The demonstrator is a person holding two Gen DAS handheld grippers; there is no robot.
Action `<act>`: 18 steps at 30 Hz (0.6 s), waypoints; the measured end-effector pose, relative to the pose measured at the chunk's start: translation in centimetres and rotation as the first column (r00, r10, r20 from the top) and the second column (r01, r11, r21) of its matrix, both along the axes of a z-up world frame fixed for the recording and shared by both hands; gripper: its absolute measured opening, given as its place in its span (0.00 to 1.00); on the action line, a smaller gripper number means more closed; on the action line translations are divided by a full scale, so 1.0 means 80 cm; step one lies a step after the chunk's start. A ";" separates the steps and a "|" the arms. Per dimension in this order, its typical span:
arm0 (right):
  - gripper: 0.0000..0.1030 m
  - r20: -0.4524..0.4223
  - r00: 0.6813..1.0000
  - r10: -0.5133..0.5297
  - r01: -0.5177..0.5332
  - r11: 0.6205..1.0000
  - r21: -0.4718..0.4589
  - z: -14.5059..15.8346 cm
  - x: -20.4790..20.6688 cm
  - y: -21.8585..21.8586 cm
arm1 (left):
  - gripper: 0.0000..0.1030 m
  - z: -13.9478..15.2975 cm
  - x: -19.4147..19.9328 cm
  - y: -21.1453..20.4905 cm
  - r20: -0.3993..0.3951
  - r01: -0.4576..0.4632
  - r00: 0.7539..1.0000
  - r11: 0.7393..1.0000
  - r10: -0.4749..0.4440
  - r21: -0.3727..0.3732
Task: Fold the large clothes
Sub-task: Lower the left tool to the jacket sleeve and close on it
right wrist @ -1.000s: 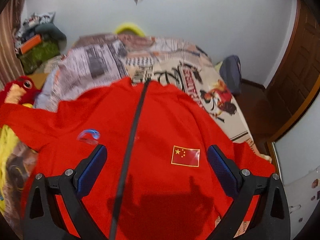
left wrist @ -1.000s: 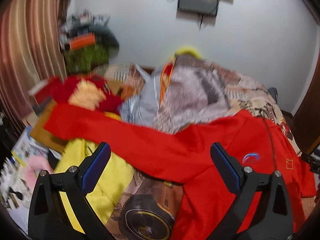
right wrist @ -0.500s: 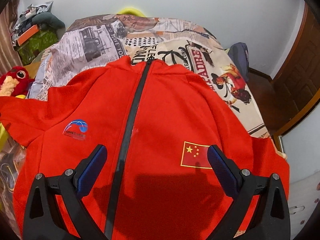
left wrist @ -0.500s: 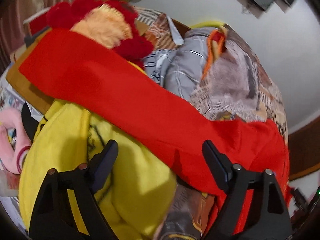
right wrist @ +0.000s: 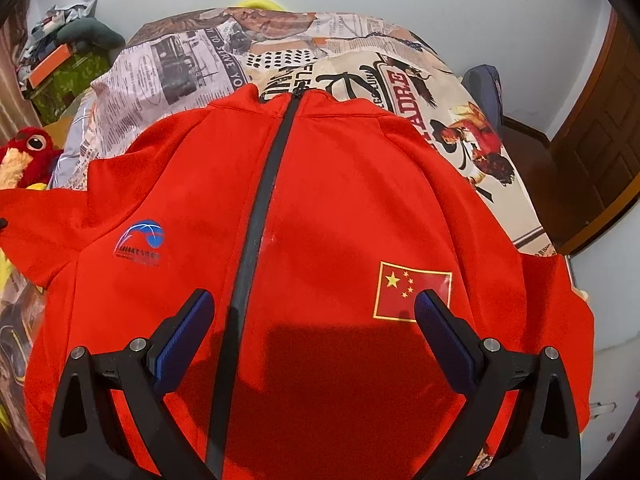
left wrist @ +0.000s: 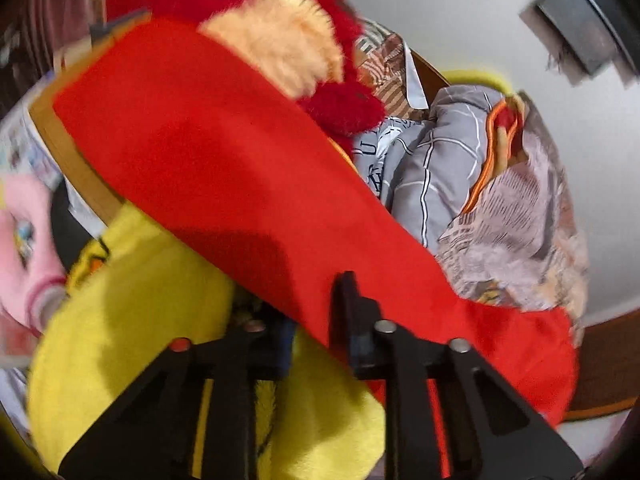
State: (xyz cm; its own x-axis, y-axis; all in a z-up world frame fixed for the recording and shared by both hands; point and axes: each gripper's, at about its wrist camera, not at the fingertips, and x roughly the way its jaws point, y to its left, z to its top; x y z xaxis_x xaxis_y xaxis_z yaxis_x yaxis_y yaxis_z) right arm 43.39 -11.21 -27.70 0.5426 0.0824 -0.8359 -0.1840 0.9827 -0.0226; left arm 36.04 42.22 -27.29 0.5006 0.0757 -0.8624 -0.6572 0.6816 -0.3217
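Jacket (right wrist: 340, 208), red and zipped, lies front-up across the printed bedspread (right wrist: 420, 80), collar on the far side of the right gripper (right wrist: 312, 316). This flat spread suits folding: the zipper (right wrist: 260, 208) gives a centre line, and both chest panels show without creases. The right gripper hangs above the lower chest with its 2 fingers set wide apart, gripping nothing, the zipper passing just inside its left finger and the flag patch (right wrist: 414, 292) just beyond its right finger.

Sleeve (left wrist: 224, 168) runs out ahead and to the left of the left gripper (left wrist: 304, 332), over a yellow cushion (left wrist: 152, 320) and toward a red plush toy (left wrist: 280, 36). The left gripper has its fingers drawn close together with the sleeve's near edge between them; it appears to pinch the cloth, probably to carry the sleeve in over the body, though blur leaves the contact uncertain.

Compared with 0.5 s ago, the left gripper has narrowed from wide open and moved in on the sleeve. The right gripper has kept its wide opening while the jacket sits slightly lower in its view.
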 end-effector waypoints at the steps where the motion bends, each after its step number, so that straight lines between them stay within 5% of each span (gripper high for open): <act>1: 0.97 0.001 1.000 0.002 -0.002 1.000 -0.001 0.001 -0.001 -0.001 | 0.07 0.010 0.003 -0.011 -0.019 0.034 0.999 0.997 -0.033 0.068; 3: 0.97 0.009 1.000 0.004 -0.004 1.000 -0.004 0.004 -0.005 -0.004 | 0.05 0.029 0.011 -0.033 -0.057 0.090 0.995 0.975 -0.080 0.203; 4: 0.97 0.014 1.000 0.006 -0.005 1.000 -0.006 0.007 -0.006 -0.006 | 0.04 0.046 0.015 -0.052 -0.073 0.128 0.991 0.945 -0.111 0.301; 8: 0.97 0.033 0.999 0.016 -0.016 1.000 -0.010 0.014 -0.013 -0.009 | 0.03 0.105 0.024 -0.106 -0.045 0.193 0.979 0.850 -0.197 0.490; 12: 0.97 0.064 0.998 0.029 -0.028 1.000 -0.009 0.024 -0.021 -0.014 | 0.03 0.162 0.034 -0.168 0.023 0.242 0.952 0.794 -0.306 0.558; 18: 0.97 0.093 0.995 0.035 -0.036 0.999 0.015 0.036 -0.031 -0.030 | 0.03 0.199 0.049 -0.256 0.122 0.339 0.881 0.791 -0.457 0.510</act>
State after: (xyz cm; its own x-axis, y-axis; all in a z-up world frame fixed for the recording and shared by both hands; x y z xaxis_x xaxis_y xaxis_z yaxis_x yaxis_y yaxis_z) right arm 40.95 -13.60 -24.81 0.6141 0.1161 -0.7806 -0.2166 0.9759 -0.0252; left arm 39.93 21.76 -11.39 0.7510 0.1825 -0.6346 -0.2418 0.9703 -0.0071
